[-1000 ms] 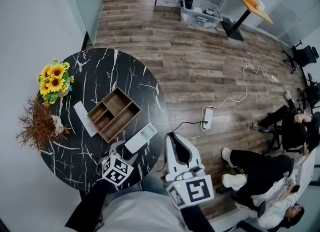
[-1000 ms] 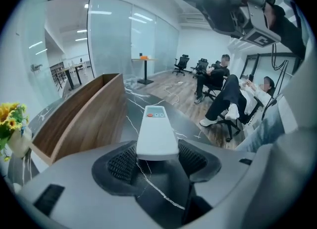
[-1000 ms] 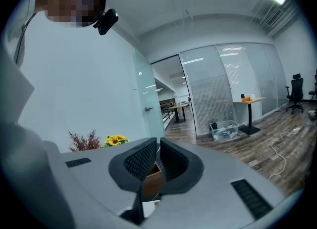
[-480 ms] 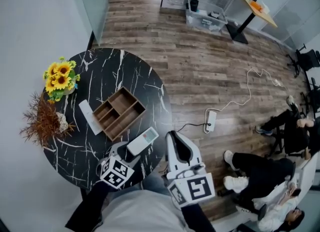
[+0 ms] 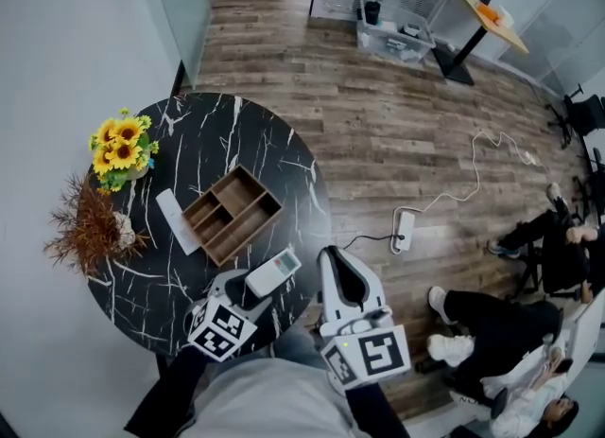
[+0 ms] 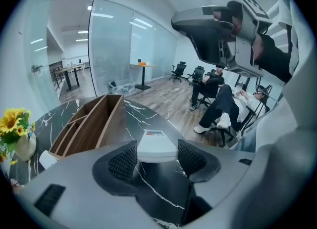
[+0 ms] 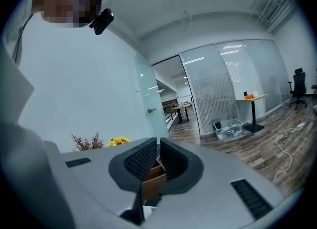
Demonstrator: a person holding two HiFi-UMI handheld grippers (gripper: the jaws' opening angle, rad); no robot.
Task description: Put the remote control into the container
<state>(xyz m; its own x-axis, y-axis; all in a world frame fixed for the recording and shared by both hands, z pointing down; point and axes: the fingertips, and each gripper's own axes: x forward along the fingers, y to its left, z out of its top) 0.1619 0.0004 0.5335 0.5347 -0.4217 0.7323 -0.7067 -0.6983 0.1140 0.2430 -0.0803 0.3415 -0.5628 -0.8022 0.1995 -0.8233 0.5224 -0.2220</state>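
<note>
The left gripper (image 5: pixel 253 287) is tilted downward over the near edge of the counter (image 5: pixel 189 143), its jaws clamped on the white remote control (image 5: pixel 274 271), which is held just short of the divided wooden container (image 5: pixel 232 214) (not inside it). The right gripper (image 5: pixel 342 280) is held nearly level alongside, jaws pressed together on nothing.

We count two grippers: the left gripper (image 5: pixel 248 287) and the right gripper (image 5: pixel 338 261). We count two white remotes: one remote control (image 5: pixel 274 271) between the left jaws, a second remote control (image 5: pixel 179 221) lying on the one round bench (image 5: pixel 236 133). We see one wooden container (image 5: pixel 232 214), one sunflower bunch (image 5: pixel 121 148), one dried plant (image 5: pixel 90 228), one power strip (image 5: pixel 405 230) and one clear bin (image 5: pixel 394 37) on the floor (image 5: pixel 397 143).
</note>
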